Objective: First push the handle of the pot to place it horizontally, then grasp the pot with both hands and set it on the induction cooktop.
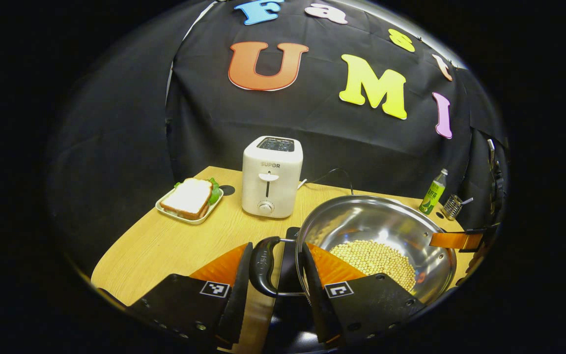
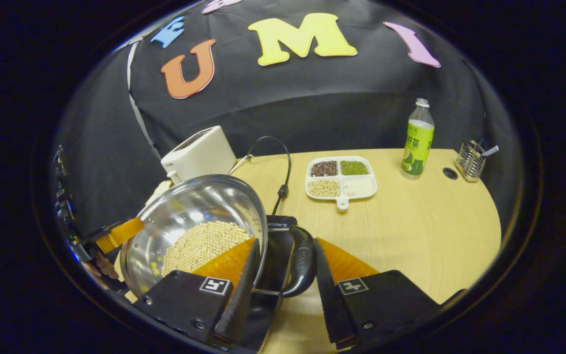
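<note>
Pale wood worktop [image 2: 410, 231] is backed by black cloth; open room lies at the lower right of the right gripper view. Each pot [image 1: 381, 231] handle sits between parted fingers: left hand-held gripper [image 1: 275, 275], right hand-held gripper [image 2: 285, 275]. The pot is over the induction cooktop [image 2: 275, 246].

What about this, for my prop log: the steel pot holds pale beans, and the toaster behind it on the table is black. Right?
Not quite. The toaster is white, not black, as the left gripper view shows. The rest stands: the steel pot holds pale beans, and the toaster stands behind it on the table.
</note>
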Motion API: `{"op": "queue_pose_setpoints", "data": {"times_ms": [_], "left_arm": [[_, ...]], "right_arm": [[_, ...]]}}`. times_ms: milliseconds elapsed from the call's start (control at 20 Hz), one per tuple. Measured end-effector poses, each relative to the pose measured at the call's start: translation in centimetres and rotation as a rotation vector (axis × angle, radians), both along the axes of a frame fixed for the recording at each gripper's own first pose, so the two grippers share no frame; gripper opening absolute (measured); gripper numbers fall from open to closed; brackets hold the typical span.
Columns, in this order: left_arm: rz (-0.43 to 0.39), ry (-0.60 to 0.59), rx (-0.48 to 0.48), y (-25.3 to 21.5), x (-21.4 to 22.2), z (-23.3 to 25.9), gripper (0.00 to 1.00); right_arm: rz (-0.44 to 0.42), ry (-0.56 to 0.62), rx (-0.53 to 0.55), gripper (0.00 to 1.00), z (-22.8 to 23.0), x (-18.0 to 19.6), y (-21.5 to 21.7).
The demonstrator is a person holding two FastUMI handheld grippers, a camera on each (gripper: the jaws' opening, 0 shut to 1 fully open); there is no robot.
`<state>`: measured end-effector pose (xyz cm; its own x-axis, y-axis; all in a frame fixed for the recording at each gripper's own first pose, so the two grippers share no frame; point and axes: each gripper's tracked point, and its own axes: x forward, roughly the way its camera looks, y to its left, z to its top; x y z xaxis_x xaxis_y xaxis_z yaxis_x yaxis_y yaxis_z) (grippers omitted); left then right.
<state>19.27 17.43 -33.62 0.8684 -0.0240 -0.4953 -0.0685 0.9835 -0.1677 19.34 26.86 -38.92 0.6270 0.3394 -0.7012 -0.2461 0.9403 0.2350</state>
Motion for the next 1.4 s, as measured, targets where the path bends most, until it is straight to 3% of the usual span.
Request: {"op": "queue_pose_setpoints", "data": {"times_ms": [50, 100, 350, 400, 600, 650, 700, 750, 1000, 1400], "left_arm": [[-0.004, 0.000, -0.006, 0.0, 0.0, 0.0, 0.65], [-0.010, 0.004, -0.010, 0.0, 0.0, -0.1, 0.56], [0.042, 0.032, -0.035, 0.7, 0.0, 0.3, 0.57], [0.055, 0.028, -0.020, 1.1, -0.3, 0.5, 0.75], [0.068, -0.032, 0.002, 1.0, -1.1, 3.0, 0.90], [0.076, -0.044, 0.010, 1.0, -1.6, 3.7, 0.76], [0.086, -0.065, 0.014, 1.0, -2.0, 4.5, 0.91], [0.092, -0.085, 0.015, 0.8, -2.4, 5.5, 0.92], [0.098, -0.164, 0.033, -1.4, -5.7, 8.8, 0.94], [0.037, -0.239, 0.119, -7.0, -11.9, 12.9, 0.94]], "right_arm": [[-0.006, -0.011, 0.014, 0.66, 0.1, 0.1, 0.1], [-0.019, -0.027, 0.040, 0.67, 0.2, 0.2, 0.1], [-0.043, -0.077, 0.120, 0.68, 1.0, 0.4, -0.4], [-0.050, -0.101, 0.125, 0.71, 1.5, 0.5, -0.8], [-0.007, -0.206, 0.137, 0.90, 4.4, -0.3, -1.9], [-0.012, -0.232, 0.138, 0.92, 5.1, -0.7, -2.5], [-0.021, -0.255, 0.144, 0.95, 5.7, -1.1, -3.0], [-0.019, -0.272, 0.155, 0.96, 6.3, -1.7, -3.3], [-0.064, -0.352, 0.125, 0.96, 8.6, -4.8, -7.0], [-0.164, -0.469, 0.119, 0.98, 13.4, -10.8, -14.5]]}}
